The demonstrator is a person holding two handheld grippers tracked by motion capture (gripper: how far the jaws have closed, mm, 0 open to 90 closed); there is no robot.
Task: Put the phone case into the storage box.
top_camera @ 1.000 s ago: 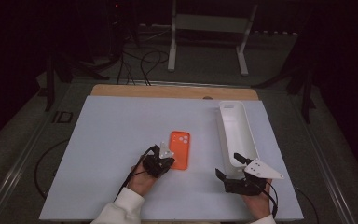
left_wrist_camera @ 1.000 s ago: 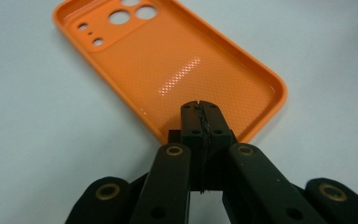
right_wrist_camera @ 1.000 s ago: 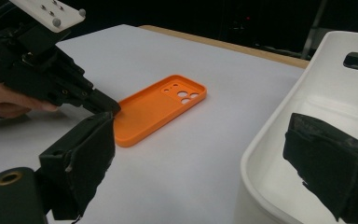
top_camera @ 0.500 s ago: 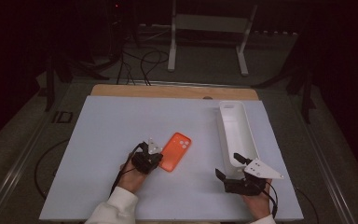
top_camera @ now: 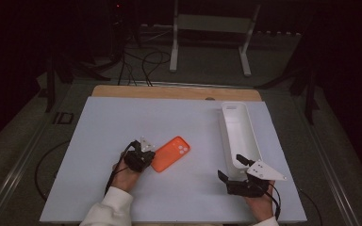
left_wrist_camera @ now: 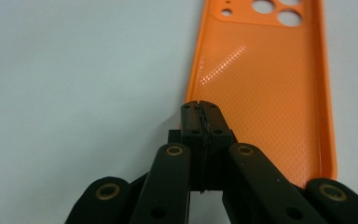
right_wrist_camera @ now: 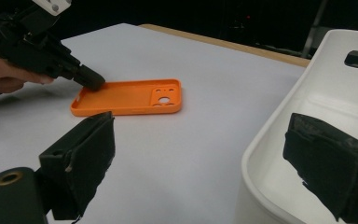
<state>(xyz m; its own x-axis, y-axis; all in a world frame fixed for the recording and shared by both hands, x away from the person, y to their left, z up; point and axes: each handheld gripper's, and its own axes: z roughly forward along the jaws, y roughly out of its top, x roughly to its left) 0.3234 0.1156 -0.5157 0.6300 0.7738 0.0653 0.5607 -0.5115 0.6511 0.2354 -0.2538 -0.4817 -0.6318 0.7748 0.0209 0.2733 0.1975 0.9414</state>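
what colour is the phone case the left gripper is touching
Orange, with a fine dotted texture inside; the phone case shows best in the left gripper view.

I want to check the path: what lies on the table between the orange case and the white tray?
Nothing: between the case and the tray the high view shows only bare table.

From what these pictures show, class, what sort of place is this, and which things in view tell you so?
Probably a lab or recording workspace, not a home. A white work table stands in a dark room, cables lie on the floor behind it, and a metal stand rises beyond. A person works an orange phone case with hand-held grippers.
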